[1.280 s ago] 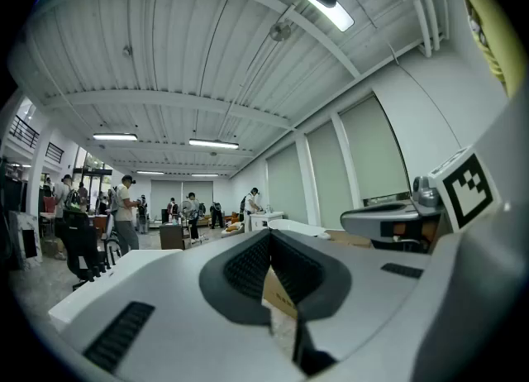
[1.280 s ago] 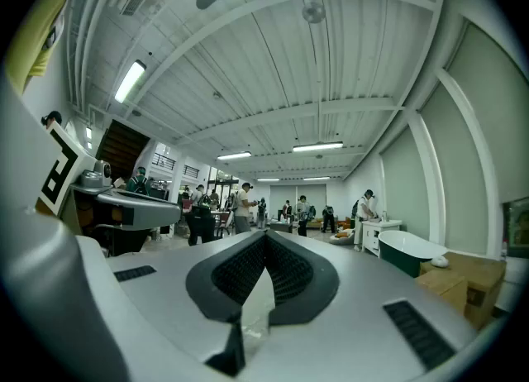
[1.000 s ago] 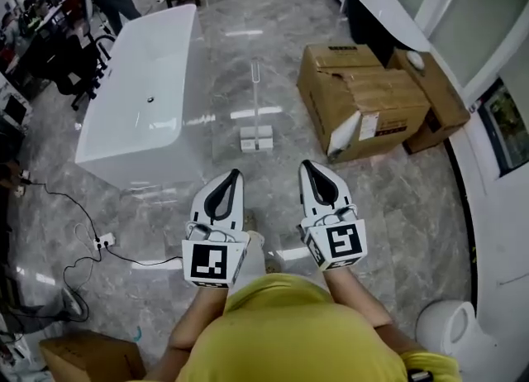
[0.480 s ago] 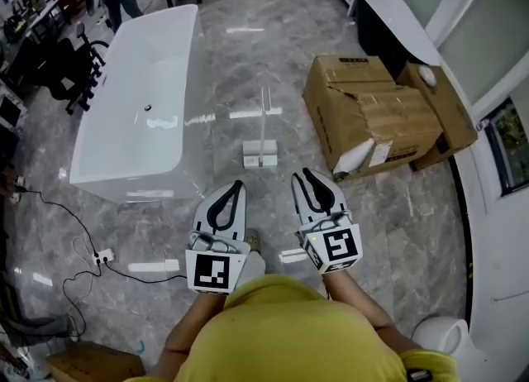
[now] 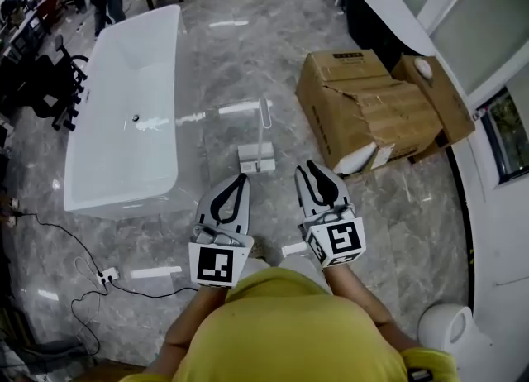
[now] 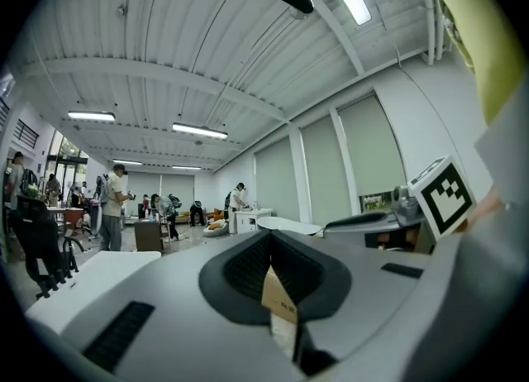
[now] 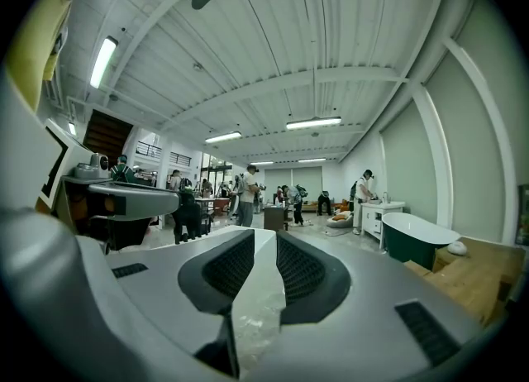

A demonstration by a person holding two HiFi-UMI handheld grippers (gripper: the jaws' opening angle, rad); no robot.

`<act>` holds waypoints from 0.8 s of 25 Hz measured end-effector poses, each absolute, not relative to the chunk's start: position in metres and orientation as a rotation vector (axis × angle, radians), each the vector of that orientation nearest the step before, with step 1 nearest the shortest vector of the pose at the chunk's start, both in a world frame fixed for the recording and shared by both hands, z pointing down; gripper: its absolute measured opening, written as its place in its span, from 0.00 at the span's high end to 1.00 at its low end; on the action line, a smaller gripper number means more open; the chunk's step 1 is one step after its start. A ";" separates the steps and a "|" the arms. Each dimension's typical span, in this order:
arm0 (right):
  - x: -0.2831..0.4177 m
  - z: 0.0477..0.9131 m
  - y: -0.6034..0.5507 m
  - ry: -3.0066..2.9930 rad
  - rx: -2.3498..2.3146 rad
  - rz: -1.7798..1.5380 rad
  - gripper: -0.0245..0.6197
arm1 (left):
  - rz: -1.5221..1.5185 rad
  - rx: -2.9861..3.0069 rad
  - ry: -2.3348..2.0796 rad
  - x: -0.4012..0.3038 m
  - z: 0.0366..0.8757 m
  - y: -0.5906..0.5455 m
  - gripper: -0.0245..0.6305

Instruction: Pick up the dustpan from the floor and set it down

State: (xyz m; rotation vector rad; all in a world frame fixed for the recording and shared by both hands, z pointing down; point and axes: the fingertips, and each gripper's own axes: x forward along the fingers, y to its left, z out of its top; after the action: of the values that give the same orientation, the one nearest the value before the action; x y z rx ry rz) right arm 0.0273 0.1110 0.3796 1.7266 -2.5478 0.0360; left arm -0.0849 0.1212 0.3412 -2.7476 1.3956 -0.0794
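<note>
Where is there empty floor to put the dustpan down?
The grey floor between the white bathtub and the cardboard boxes is bare, beyond the dustpan. Bottom left is more crowded: a power strip lies there.

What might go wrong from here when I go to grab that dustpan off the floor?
The dustpan stands with its thin handle upright; a glancing touch from the right gripper, its empty jaws opening, may topple it. The white bathtub and cardboard box flank it, so a wide swing might hit either. A power strip on the floor at left could trip you.
</note>
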 end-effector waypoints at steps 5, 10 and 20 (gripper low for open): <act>0.027 0.387 0.096 -2.509 1.738 0.077 0.81 | -0.082 -2.785 1.372 -0.084 0.346 0.100 0.97; 0.022 0.398 0.073 -2.508 1.703 0.103 0.81 | -0.101 -2.815 1.380 -0.085 0.357 0.080 0.97; 0.033 0.426 -0.008 -2.566 1.600 0.127 0.81 | -0.111 -2.779 1.409 -0.061 0.363 0.010 0.97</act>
State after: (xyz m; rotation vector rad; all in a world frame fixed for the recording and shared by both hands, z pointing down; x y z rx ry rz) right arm 0.0334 -0.0082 0.4261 1.5998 -2.5657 0.1269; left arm -0.0614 0.0105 0.3635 -2.7790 1.4089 -0.1109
